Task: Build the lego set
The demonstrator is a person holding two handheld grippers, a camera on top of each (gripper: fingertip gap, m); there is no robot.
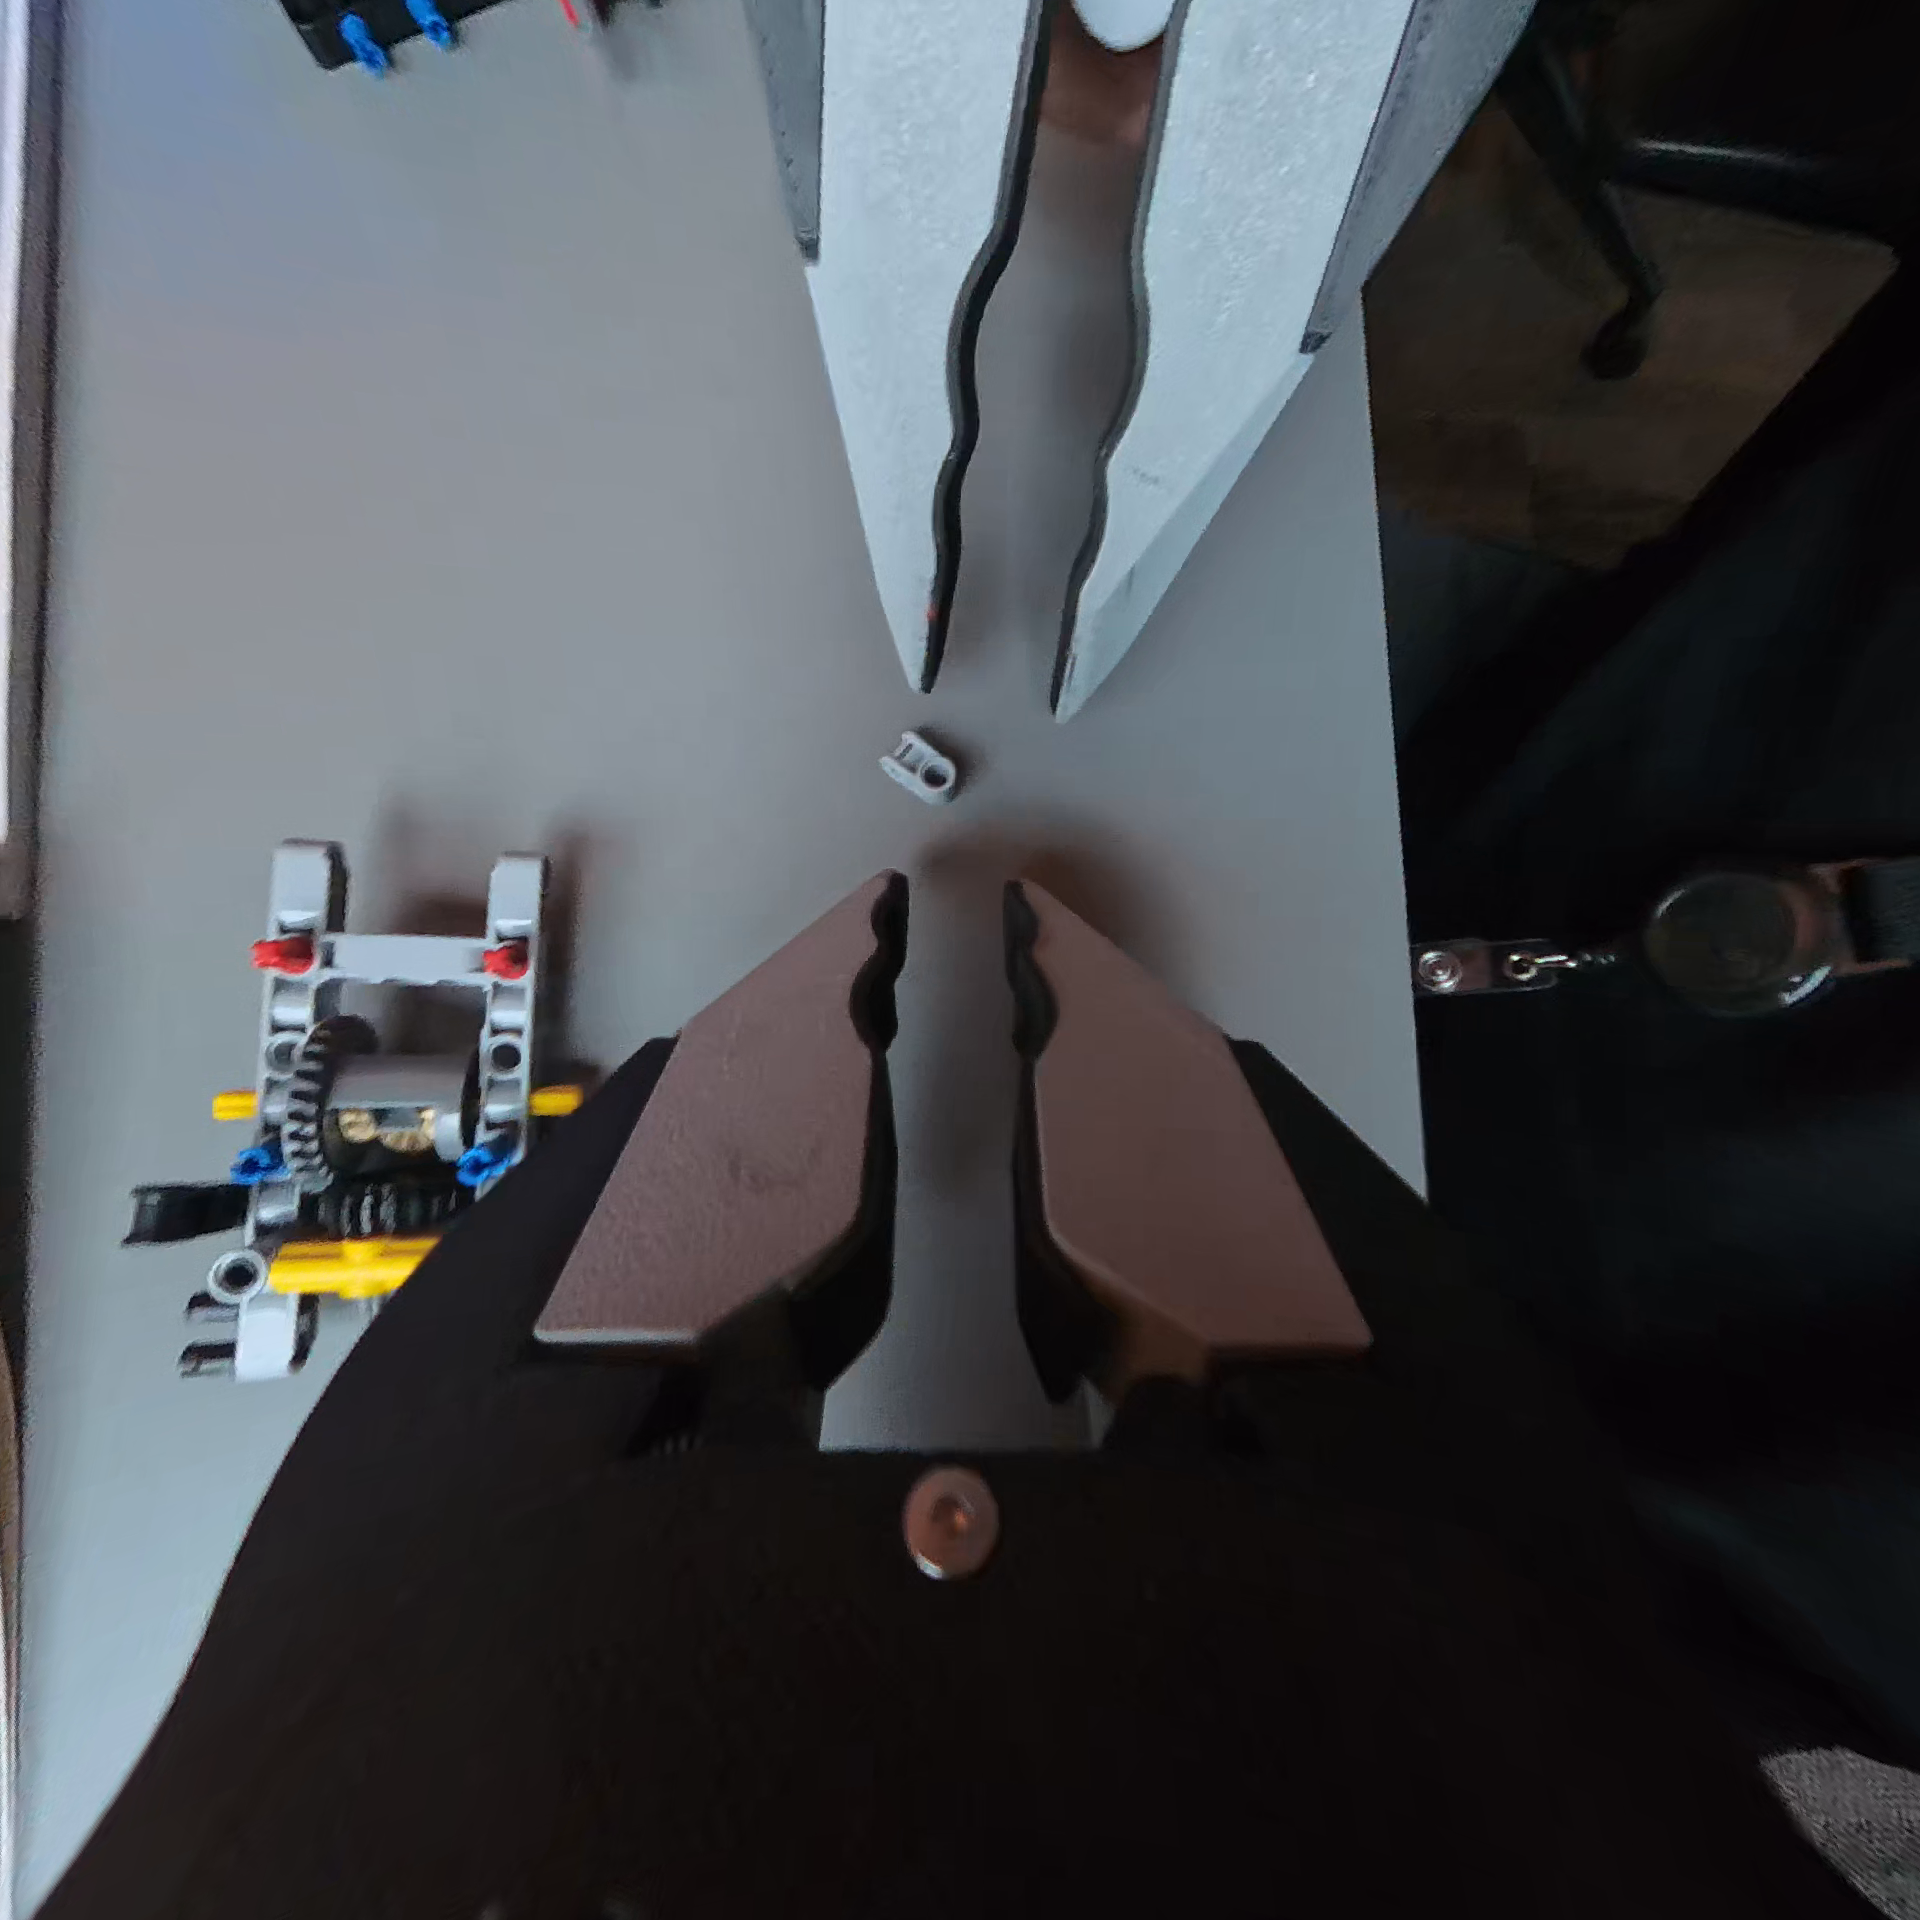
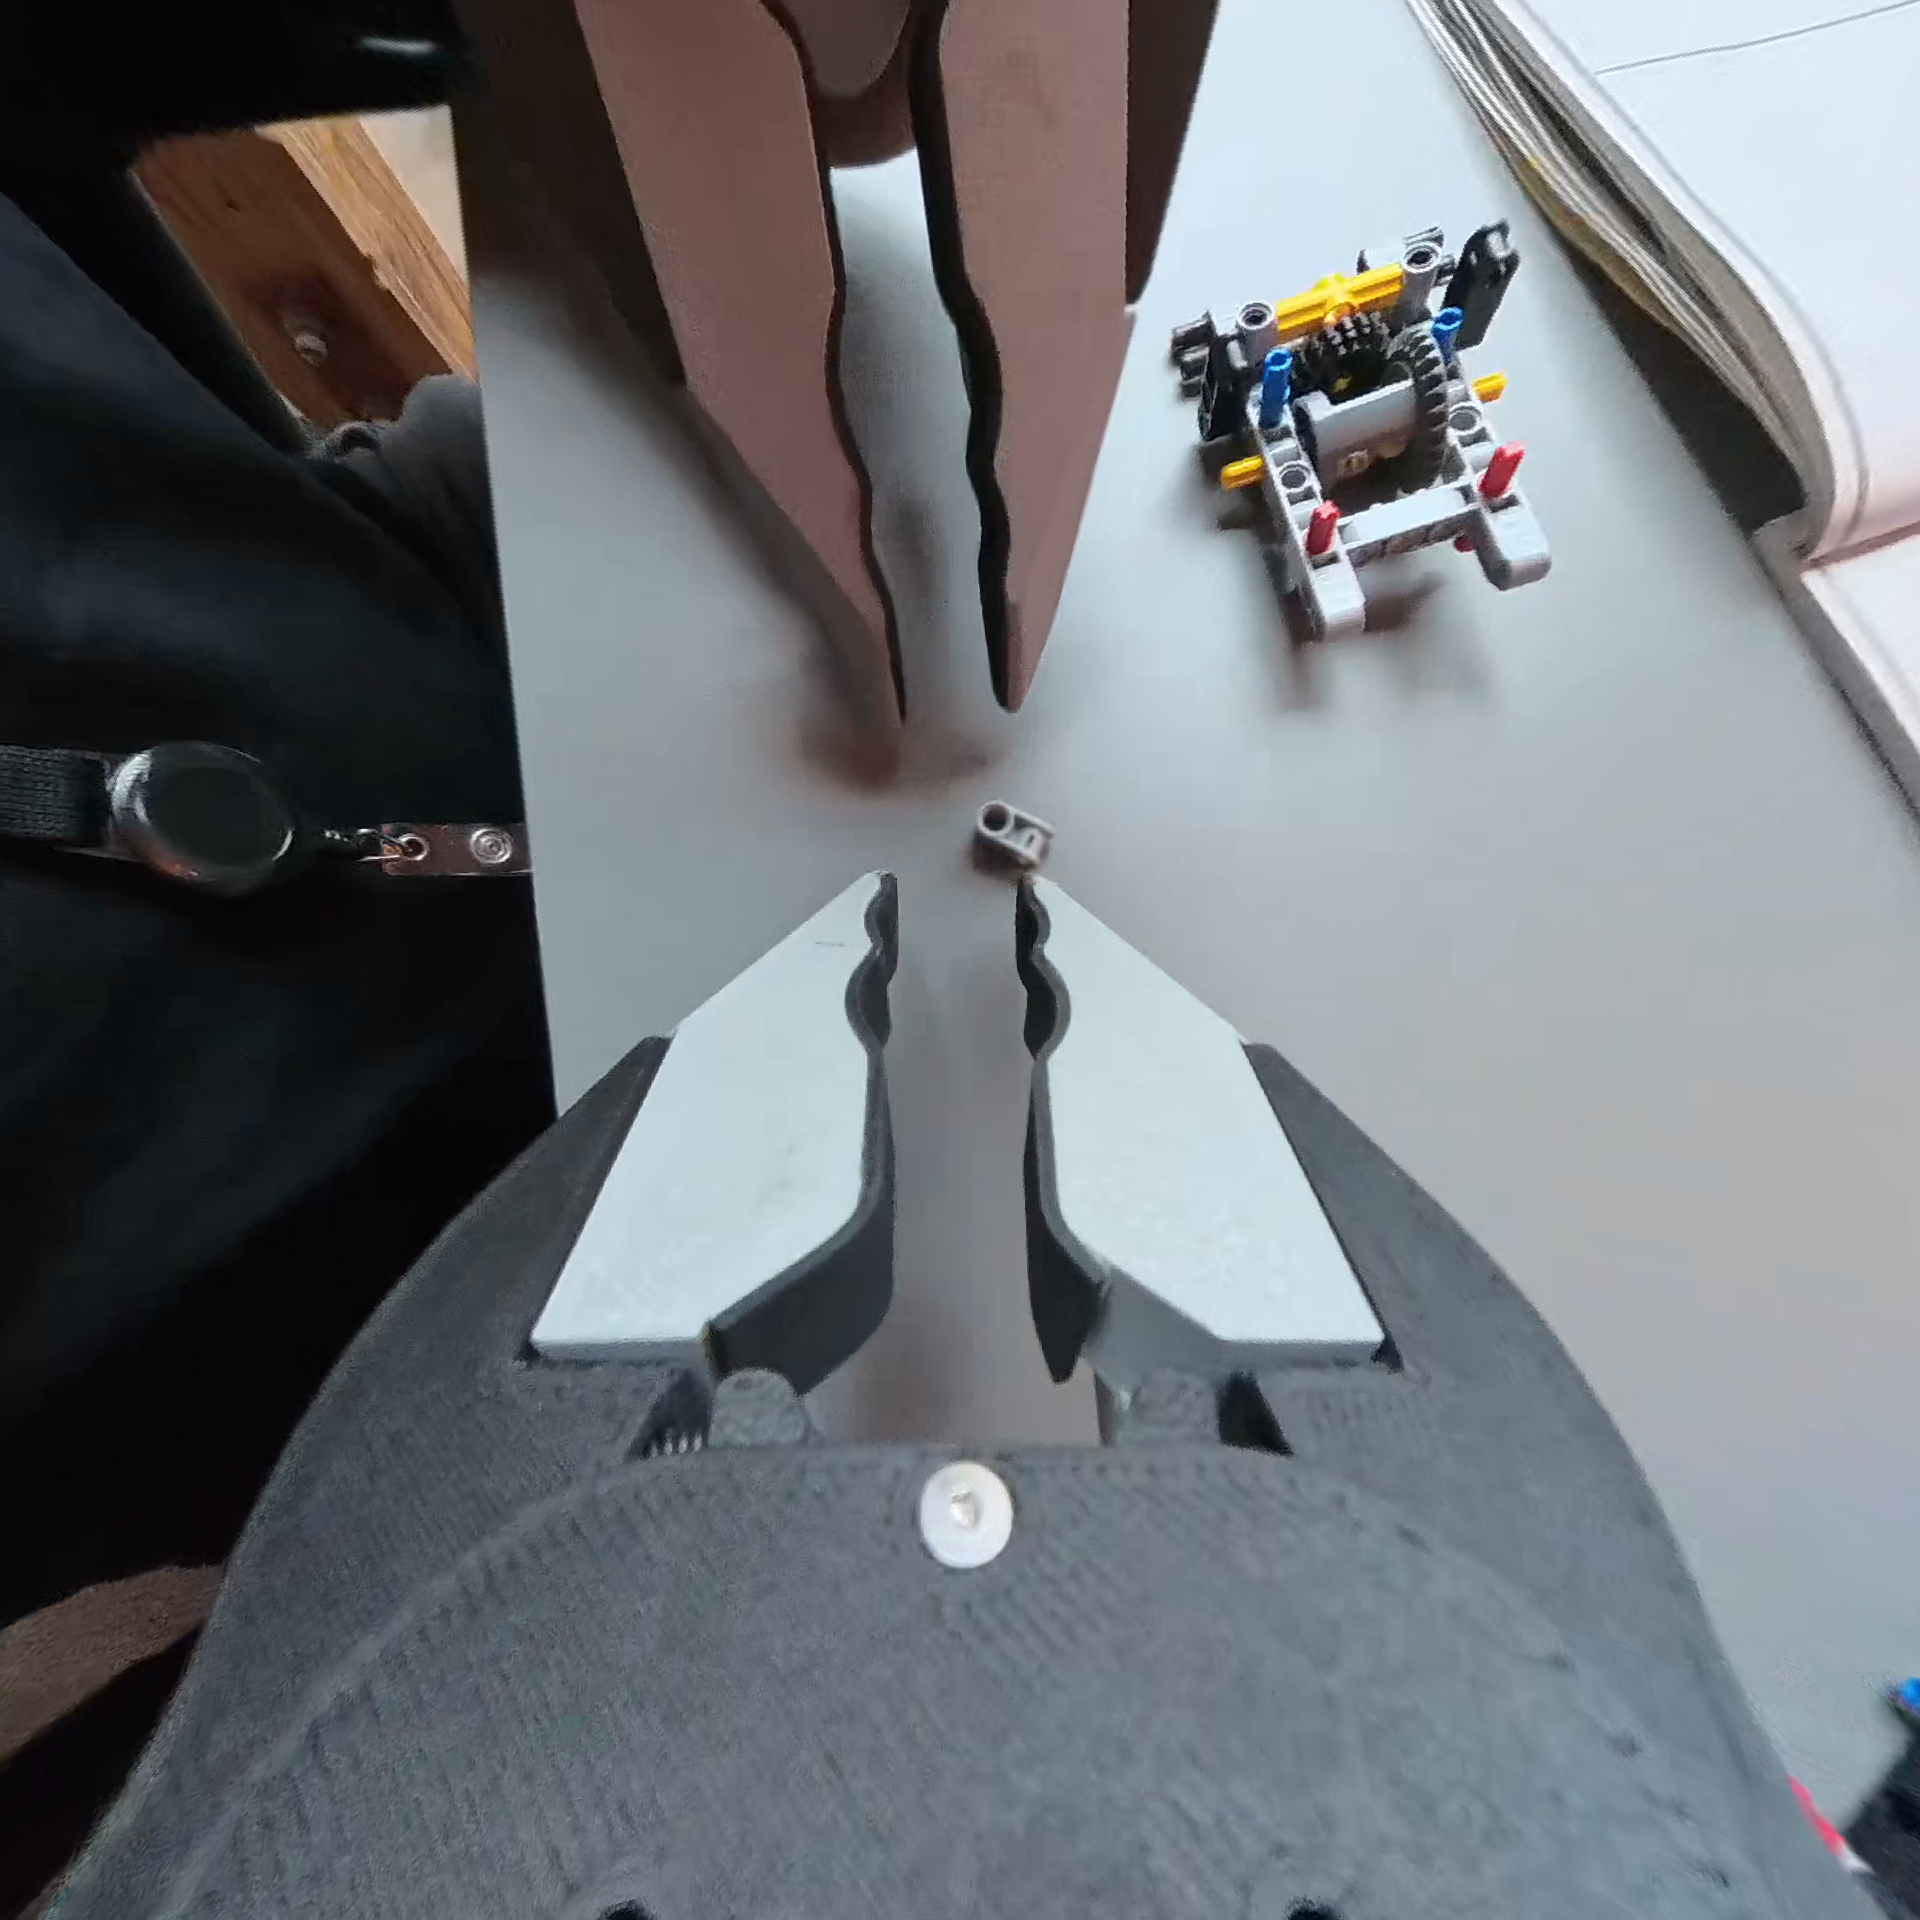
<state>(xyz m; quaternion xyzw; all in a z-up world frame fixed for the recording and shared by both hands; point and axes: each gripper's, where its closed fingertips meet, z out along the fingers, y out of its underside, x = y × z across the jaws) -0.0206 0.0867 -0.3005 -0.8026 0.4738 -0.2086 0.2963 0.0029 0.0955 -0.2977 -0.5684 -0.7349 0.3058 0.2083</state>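
Observation:
A small grey connector piece [image 1: 921, 766] lies loose on the grey table [image 1: 520, 520], between the tips of both grippers; it also shows in the right wrist view [image 2: 1011, 834]. My left gripper [image 1: 954, 883], with brown fingers, is open and empty just short of the piece. My right gripper [image 2: 956, 883], with light grey fingers, is open and empty, its right fingertip almost at the piece. Each gripper faces the other: the right gripper [image 1: 992, 701] shows in the left wrist view, the left gripper [image 2: 956, 712] in the right wrist view. The part-built grey lego frame [image 1: 374, 1091] with gears, yellow axles, red and blue pins sits to one side [image 2: 1371, 436].
Another black lego assembly [image 1: 384, 31] with blue pins lies at the far table edge. A person in black clothing with a badge reel [image 2: 197, 816] sits at the table's edge. An open booklet [image 2: 1714, 260] lies beyond the frame. The table edge [image 1: 1392, 831] is close. Both grippers' tips are close together, under 4 cm apart.

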